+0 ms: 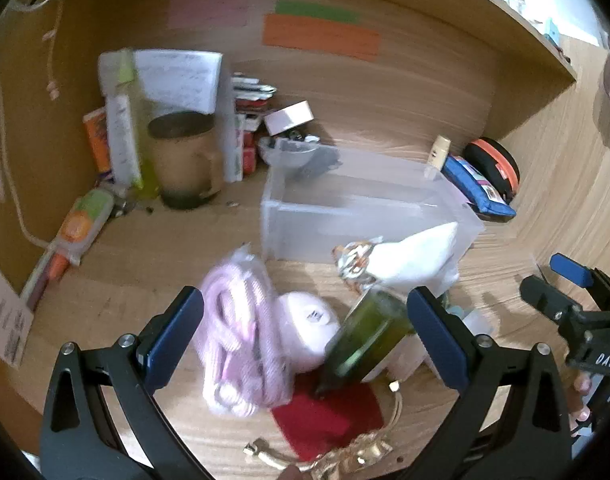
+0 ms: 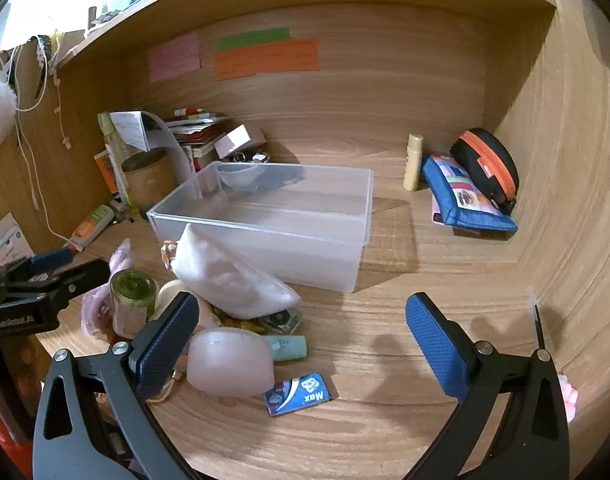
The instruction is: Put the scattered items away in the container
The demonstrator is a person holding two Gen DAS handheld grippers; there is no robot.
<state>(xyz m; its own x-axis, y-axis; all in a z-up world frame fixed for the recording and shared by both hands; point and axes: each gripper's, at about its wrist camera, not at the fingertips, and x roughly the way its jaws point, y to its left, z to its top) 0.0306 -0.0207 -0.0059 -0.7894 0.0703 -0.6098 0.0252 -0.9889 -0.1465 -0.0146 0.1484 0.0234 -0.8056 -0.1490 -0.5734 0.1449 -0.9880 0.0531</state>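
Both grippers are spread wide and hold nothing – the left gripper (image 1: 305, 336) hovers over a green bottle (image 1: 369, 332) and pink bagged cord (image 1: 241, 336); the right gripper (image 2: 301, 344) is beside a pink pouch (image 2: 231, 362). The clear container (image 2: 265, 220) sits at twelve o'clock from the pile

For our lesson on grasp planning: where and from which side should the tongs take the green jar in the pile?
Grip the green jar across its round side wall, just below the lid. It stands upright, so come from above with the left tongs, already open astride it, fingers on opposite sides.
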